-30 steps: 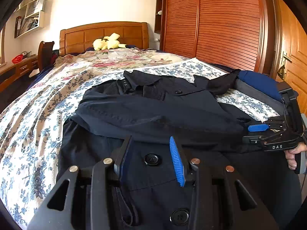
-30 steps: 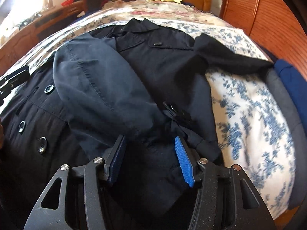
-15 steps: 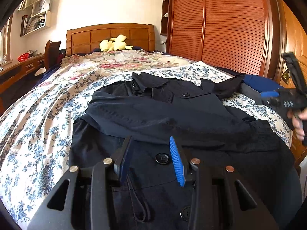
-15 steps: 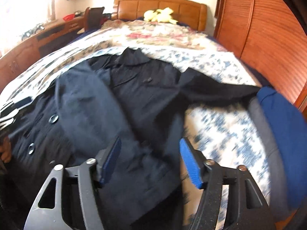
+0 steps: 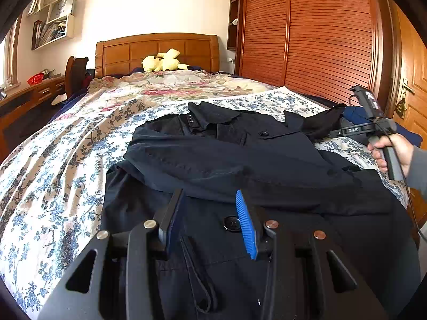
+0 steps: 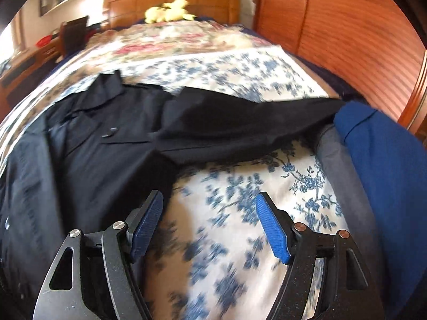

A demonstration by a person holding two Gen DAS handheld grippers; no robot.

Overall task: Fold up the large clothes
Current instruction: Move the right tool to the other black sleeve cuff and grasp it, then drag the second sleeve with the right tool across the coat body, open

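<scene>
Sunlit and cluttered, the bedroom holds a wide bed with a blue-flowered white bedspread, and on that bedspread lies the dark navy buttoned coat, spread flat with its collar toward the carved wooden headboard. From the left wrist view, one sleeve is folded across the coat's chest. The left gripper hangs over the coat's lower front, just above a black button, its blue-padded jaws partly apart with nothing pinched between them. A yellow plush toy sits against the headboard, and slatted reddish wooden wardrobe doors stand beyond the coat's far side. At that side a hand in a grey sleeve grips the handle of the right gripper, held up near the coat's outstretched black sleeve.

From the right wrist view, somewhat blurred, the right gripper hangs above bare bedspread just beside the coat's edge; its jaws have just been opening and now stand wide, with no cloth between them. Ahead of it the outstretched sleeve reaches toward a folded bright blue cloth at the bed's edge.
</scene>
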